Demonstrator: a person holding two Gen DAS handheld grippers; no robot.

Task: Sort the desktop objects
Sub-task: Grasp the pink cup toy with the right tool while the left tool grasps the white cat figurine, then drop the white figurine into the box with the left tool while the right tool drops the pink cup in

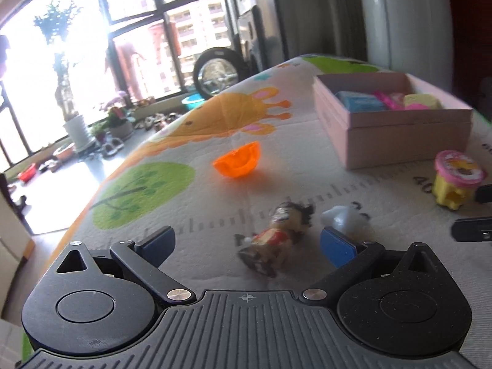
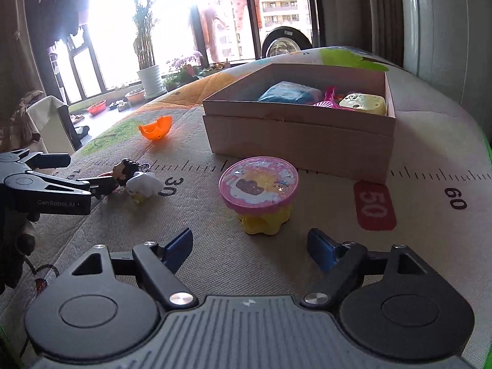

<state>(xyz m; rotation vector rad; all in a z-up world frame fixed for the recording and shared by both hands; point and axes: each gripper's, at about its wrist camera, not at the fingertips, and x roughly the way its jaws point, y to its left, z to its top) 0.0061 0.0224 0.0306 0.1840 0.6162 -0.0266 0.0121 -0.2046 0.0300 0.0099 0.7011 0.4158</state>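
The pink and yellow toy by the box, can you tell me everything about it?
The toy looks like shiny plastic: a round pink lid with a cartoon picture on top, sitting on a lumpy yellow base with an opening in its side. It stands upright on the mat, just in front of the cardboard box but not touching it. The right gripper is open before it, touching nothing.

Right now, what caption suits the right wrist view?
Open right gripper faces pink-lidded yellow plastic toy before the pink cardboard box.

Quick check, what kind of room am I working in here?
Probably a home living area: a cartoon giraffe play mat covers the table, potted plants line a big window, and a front-loading washing machine stands behind.
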